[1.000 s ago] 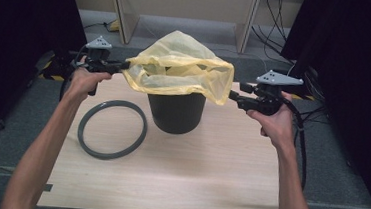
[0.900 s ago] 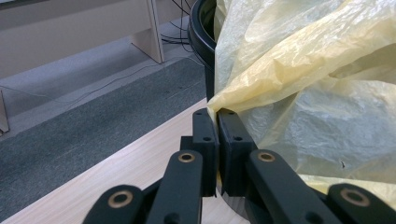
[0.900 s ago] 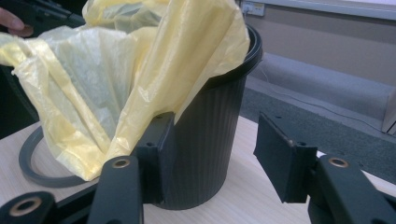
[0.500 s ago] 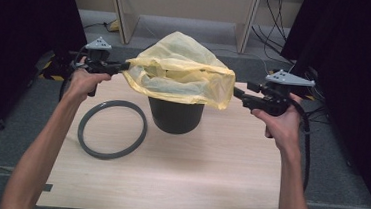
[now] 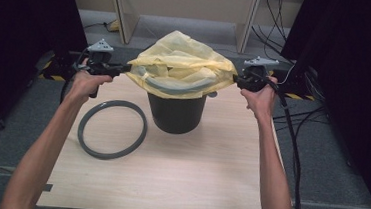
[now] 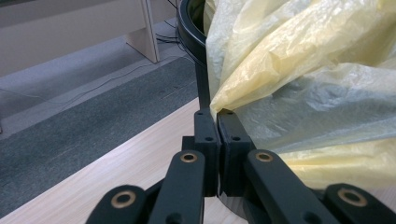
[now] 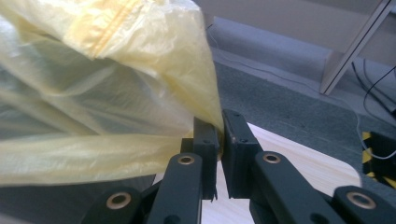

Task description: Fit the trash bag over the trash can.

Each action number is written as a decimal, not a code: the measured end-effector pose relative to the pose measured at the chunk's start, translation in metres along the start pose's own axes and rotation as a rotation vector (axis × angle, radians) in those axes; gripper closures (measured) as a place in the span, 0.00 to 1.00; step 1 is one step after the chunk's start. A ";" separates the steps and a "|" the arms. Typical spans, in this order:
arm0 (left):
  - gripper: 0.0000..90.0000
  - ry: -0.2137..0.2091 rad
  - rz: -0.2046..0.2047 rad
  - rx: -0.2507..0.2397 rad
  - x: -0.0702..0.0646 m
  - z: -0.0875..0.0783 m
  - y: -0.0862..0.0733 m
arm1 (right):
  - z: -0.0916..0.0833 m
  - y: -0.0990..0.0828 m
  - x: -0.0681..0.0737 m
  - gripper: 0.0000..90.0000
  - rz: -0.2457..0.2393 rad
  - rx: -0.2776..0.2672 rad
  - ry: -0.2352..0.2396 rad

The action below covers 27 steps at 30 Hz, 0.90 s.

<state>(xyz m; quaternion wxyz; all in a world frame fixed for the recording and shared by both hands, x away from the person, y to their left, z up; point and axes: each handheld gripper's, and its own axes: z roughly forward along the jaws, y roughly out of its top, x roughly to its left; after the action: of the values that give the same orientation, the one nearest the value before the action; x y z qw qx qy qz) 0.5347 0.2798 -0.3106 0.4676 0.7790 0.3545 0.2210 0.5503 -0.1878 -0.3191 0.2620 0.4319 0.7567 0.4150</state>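
Thin yellow plastic bag (image 5: 181, 69) hangs stretched over the dark bin (image 5: 175, 112) – light, soft and slippery, easy to tear. Best hold is its edge: the left gripper (image 5: 126, 68) is clamped on one side, and the right gripper (image 5: 236, 80), jaws just closing, pinches the other.

1 yellow plastic bag (image 5: 179, 66), draped over top of bin; 1 dark bin (image 5: 175, 112), mid-table, far half; 1 grey ring (image 5: 113, 129), flat on table, left of bin, near side; 1 wooden table (image 5: 167, 183); 2 grippers: left gripper (image 5: 126, 68) at bag's left edge, right gripper (image 5: 235, 80) at bag's right edge; 2 forearms entering from near edge; 2 light furniture legs on floor, far side.
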 end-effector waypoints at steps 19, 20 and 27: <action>0.97 -0.006 0.025 -0.003 -0.020 0.003 -0.022 | -0.023 0.003 0.019 0.45 0.066 -0.028 -0.079; 0.97 -0.006 0.025 -0.006 -0.022 0.003 -0.023 | -0.031 0.004 0.022 0.45 0.073 -0.050 -0.058; 0.93 -0.016 0.058 -0.008 -0.039 -0.007 -0.027 | -0.046 -0.009 0.065 0.43 0.074 -0.056 0.091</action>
<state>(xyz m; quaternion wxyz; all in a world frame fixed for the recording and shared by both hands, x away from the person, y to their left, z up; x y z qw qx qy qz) 0.4953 0.2625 -0.3320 0.4670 0.7888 0.3269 0.2300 0.4801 -0.1516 -0.3055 0.2239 0.4327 0.7393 0.4648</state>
